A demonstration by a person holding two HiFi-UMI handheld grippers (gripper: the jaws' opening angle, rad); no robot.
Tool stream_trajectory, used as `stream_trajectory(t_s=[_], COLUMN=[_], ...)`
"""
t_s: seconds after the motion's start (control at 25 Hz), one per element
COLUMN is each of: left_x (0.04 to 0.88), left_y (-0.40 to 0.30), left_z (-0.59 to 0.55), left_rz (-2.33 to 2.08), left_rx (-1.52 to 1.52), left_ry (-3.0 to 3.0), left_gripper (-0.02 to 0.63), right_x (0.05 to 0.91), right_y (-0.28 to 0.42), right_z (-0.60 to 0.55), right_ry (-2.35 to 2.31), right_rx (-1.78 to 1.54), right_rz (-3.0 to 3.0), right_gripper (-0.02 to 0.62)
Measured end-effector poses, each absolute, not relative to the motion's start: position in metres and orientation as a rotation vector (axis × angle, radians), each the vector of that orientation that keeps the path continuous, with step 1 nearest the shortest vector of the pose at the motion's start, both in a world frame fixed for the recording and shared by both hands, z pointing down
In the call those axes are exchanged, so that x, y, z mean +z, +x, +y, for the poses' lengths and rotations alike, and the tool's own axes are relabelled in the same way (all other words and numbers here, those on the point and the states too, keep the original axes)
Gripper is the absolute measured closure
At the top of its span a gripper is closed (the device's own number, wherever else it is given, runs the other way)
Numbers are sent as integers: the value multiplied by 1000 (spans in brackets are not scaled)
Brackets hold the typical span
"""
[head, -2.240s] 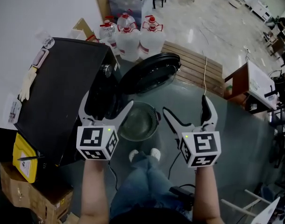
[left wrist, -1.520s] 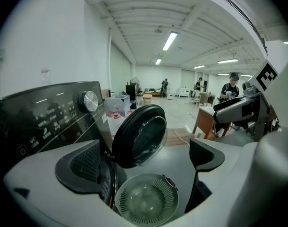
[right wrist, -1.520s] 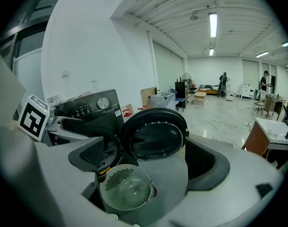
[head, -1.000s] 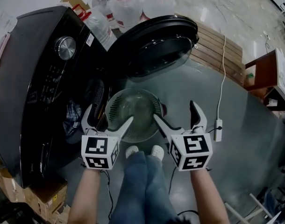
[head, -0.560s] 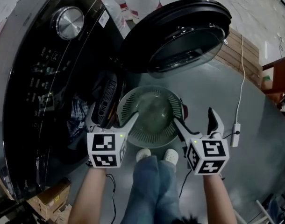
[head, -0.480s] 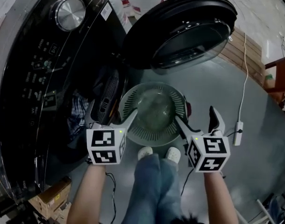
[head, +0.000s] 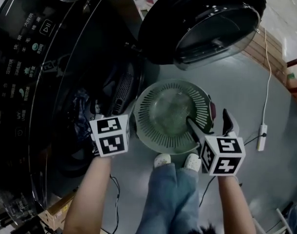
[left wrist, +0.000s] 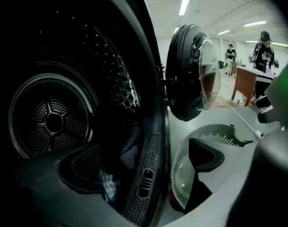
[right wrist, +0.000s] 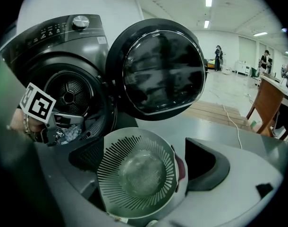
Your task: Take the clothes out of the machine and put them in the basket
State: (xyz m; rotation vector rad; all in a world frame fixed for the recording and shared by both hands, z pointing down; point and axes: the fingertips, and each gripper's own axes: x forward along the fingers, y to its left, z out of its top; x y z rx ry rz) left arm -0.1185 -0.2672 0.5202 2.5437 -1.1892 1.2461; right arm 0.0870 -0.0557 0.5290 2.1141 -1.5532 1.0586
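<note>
The black washing machine (head: pixel 36 72) fills the left of the head view, with its round door (head: pixel 207 23) swung open. Dark and plaid clothes (head: pixel 83 118) lie at the mouth of the drum (left wrist: pixel 52 119); a pale scrap of clothing (left wrist: pixel 108 186) shows there too. The round slotted basket (head: pixel 173 113) stands on the floor before the machine with nothing in it. My left gripper (head: pixel 114 113) is open at the drum mouth, nothing between its jaws. My right gripper (head: pixel 207 117) hangs open over the basket's right rim (right wrist: pixel 139 174).
The person's shoes (head: pixel 175 161) are just below the basket. A power strip with its cable (head: pixel 260 130) lies on the grey floor at right. A wooden platform (head: pixel 272 48) is behind the door, a cardboard box (head: pixel 56 211) at lower left.
The view has dropped closer to the machine and basket. My left gripper has moved left to the drum mouth; the right has come over the basket's rim. Both stay open.
</note>
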Motion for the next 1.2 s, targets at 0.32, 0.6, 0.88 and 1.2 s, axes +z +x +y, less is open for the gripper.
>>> stream_trajectory(t_s=[0.32, 0.6, 0.88, 1.2], left_x=[545, 587, 598, 595], left_y=[-145, -165, -151, -161], left_z=[-327, -364, -371, -368], left_rz=[-1399, -1418, -1120, -1266], left_rx=[1427, 1712, 1717, 1604], left_ry=[2462, 2306, 2468, 2529], left_gripper=[44, 44, 101, 212], right_x=[548, 560, 578, 580], right_y=[63, 43, 37, 37], right_z=[-63, -66, -69, -78], right_ry=[2057, 2005, 1974, 1974], right_rx=[1065, 1082, 1090, 1118], right_rz=[-1590, -1619, -1622, -1625], right_gripper=[60, 60, 60, 60])
